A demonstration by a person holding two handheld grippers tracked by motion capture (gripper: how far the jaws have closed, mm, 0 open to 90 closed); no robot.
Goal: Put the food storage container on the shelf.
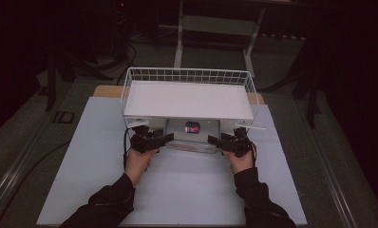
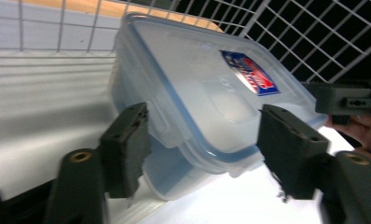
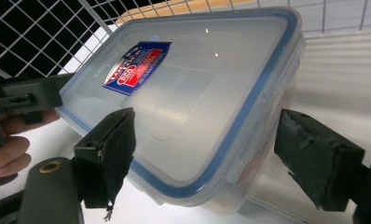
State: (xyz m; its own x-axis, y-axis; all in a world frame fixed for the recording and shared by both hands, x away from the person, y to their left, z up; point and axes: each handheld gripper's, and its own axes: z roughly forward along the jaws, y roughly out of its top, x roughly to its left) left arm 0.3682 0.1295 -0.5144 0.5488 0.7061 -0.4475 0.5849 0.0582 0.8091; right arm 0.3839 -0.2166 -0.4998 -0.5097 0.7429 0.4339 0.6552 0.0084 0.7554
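The lidded plastic container [image 1: 192,135] is lying long axis crosswise under the wire basket [image 1: 189,76] near the desk's far edge, with the left gripper [image 1: 151,140] and right gripper [image 1: 227,141] bracketing its ends, jaws spread, gripping nothing.

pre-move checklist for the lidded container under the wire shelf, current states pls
1. Container lid seated on its body: ok, blue seal line runs even around the rim.
2. Left gripper released: ok, jaws stand open either side of a container corner, gaps visible.
3. Right gripper released: ok, jaws open, pads apart from the walls.
4. Container fully under the wire shelf: not ok, its near edge sticks out.
5. Side clips latched: cannot tell.
6. Container flat on the table: cannot tell.
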